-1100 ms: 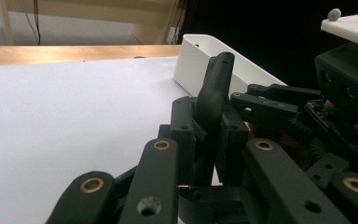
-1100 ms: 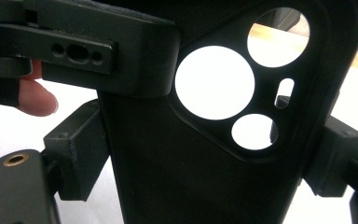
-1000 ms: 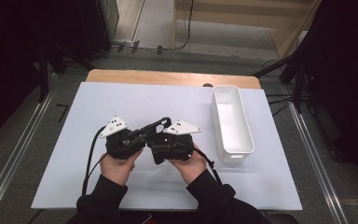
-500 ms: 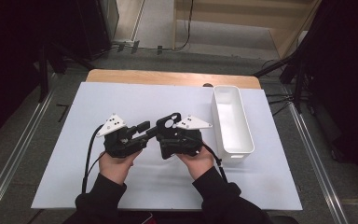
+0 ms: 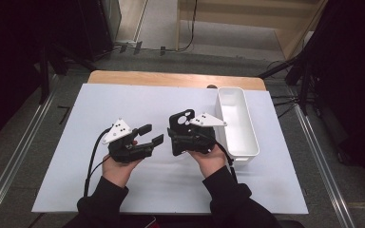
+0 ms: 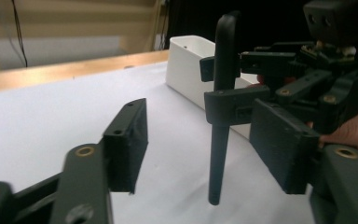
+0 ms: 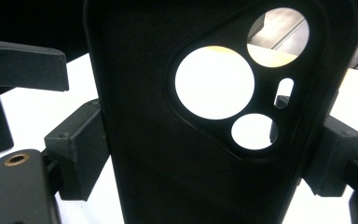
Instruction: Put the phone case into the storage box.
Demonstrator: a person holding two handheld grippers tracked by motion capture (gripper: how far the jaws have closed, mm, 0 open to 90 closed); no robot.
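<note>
right tongs (image 5: pixel 179 134) pinch a black phone case (image 5: pixel 180 124) by its two long edges, holding it upright above the white worktop (image 5: pixel 100 102), just beside the white bin (image 5: pixel 240 126). in the right gripper view the case (image 7: pixel 168 154) sits pressed between both pads, camera cutouts uppermost. left tongs (image 5: pixel 148 135) stand spread with nothing between them, their jaws having just been opening, close to the case's edge (image 6: pixel 221 107) but apart from it.
</note>
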